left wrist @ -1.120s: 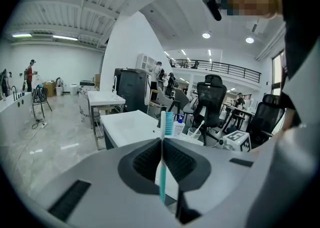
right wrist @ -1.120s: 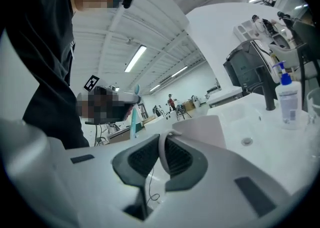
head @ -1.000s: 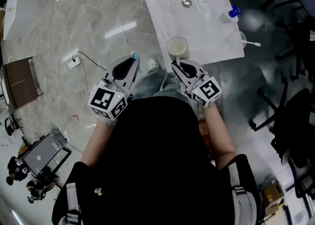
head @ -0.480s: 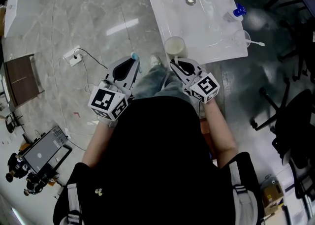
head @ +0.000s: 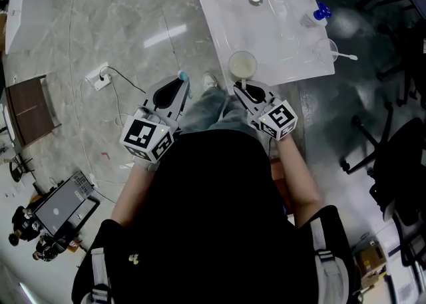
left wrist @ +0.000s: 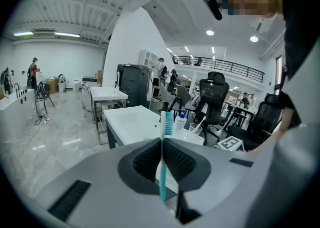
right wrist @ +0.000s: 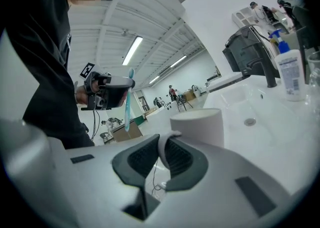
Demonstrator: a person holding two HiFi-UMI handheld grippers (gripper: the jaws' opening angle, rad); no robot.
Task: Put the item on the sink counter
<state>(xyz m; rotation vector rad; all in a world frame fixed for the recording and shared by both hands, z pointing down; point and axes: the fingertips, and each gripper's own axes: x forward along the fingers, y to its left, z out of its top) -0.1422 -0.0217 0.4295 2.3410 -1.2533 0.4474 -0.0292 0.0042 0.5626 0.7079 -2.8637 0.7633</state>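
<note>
Over at the right gripper (right wrist: 169, 136) the fingers are pinched tight together on the thin handle of the white cup (right wrist: 200, 124). The cup body stands upright just beyond the fingertips, out over the near edge of the white sink counter (head: 279, 43). Whether its base actually touches the top cannot be told from here. Further ahead of those fingers lie the basin drain (right wrist: 249, 121), then the black faucet (right wrist: 255, 57), and off to the right side a bottle with a blue cap (right wrist: 290, 75). The left gripper (left wrist: 162, 140) is just as firmly closed, its pads squeezing a teal toothbrush (left wrist: 162, 177) that stands upright between them, the bristle head poking up above the fingertips. From above, the left fingers hang over the marble floor (head: 120, 23), well short of the counter and off its left side. The person's leg is between the two grippers. A clear glass (head: 324, 50) with a white stick in it stands by the counter's right edge, well beyond the right fingertips.
</note>
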